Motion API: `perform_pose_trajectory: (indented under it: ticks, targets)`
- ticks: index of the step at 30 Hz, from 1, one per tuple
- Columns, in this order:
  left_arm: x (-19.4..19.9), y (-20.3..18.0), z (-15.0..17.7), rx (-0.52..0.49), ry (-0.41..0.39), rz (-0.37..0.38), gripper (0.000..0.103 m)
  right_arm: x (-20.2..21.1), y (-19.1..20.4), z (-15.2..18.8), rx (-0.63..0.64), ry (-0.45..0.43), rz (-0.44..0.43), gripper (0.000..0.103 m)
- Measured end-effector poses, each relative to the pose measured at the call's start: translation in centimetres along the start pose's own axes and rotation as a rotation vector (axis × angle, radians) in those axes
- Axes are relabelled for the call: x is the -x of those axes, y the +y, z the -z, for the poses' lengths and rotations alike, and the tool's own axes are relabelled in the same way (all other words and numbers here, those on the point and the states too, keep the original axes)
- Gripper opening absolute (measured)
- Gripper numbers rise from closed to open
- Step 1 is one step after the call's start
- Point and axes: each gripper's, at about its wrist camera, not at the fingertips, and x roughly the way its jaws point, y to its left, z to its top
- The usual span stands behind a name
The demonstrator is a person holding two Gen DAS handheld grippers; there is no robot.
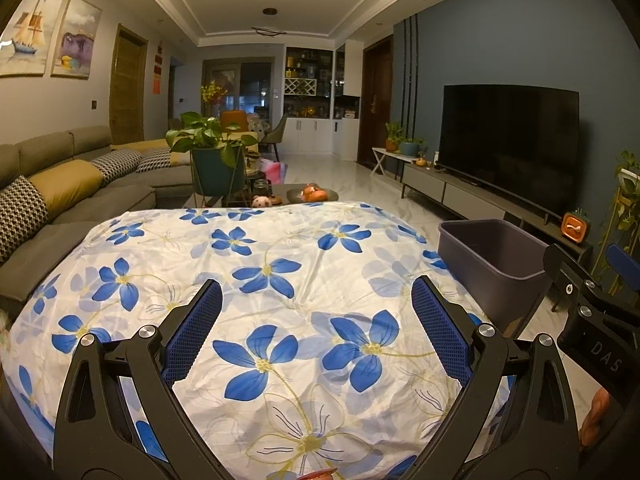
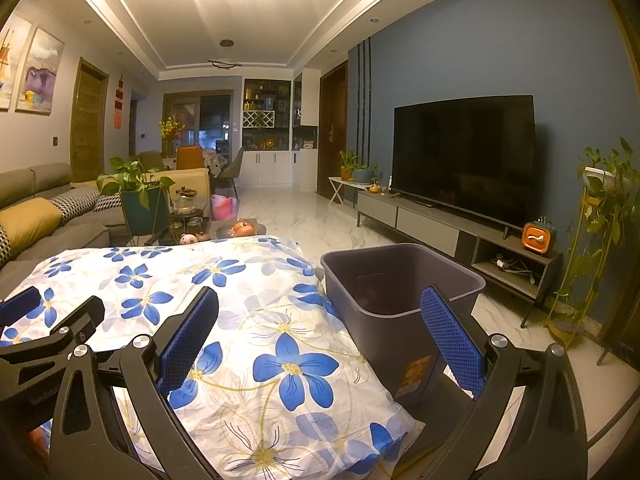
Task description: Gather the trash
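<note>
- Readable writing is scarce; the letters "DAS" show in pale print on the black body of the right gripper (image 1: 592,280) where it enters the left wrist view; an orange label (image 2: 416,372) sits low on the near wall of the bin, its print too small to read
- 1 dark purple-grey bin (image 2: 400,280) stands just beside the right edge of the floral cloth (image 1: 280,280), touching or nearly touching it; what lies inside cannot be made out
- 1 white cloth with blue flowers covers the surface in front; no loose trash shows on it in either view
- 2 grippers in all; the left gripper (image 1: 316,324) hovers above the cloth with its 2 blue-padded fingers spread wide and nothing between them; in its own view the right gripper (image 2: 320,328) is likewise spread wide and empty, 1 finger over the cloth, the other in front of the bin
- 1 dark television (image 2: 464,156) on 1 low grey cabinet (image 2: 424,220); 1 orange clock-like object (image 2: 538,238) on that cabinet
- 2 framed pictures (image 1: 52,36) on the left wall; 1 grey sofa (image 1: 60,184) with patterned and yellow cushions
</note>
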Motion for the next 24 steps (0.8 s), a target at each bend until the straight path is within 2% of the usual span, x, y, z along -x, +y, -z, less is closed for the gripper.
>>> perform_pose_trajectory:
  ticks: [24]
  targets:
    - [0.12, -0.80, 0.01, 0.001, 0.002, 0.012, 0.094, 0.02, 0.05, 0.09, -0.003, 0.001, 0.002, 0.097]
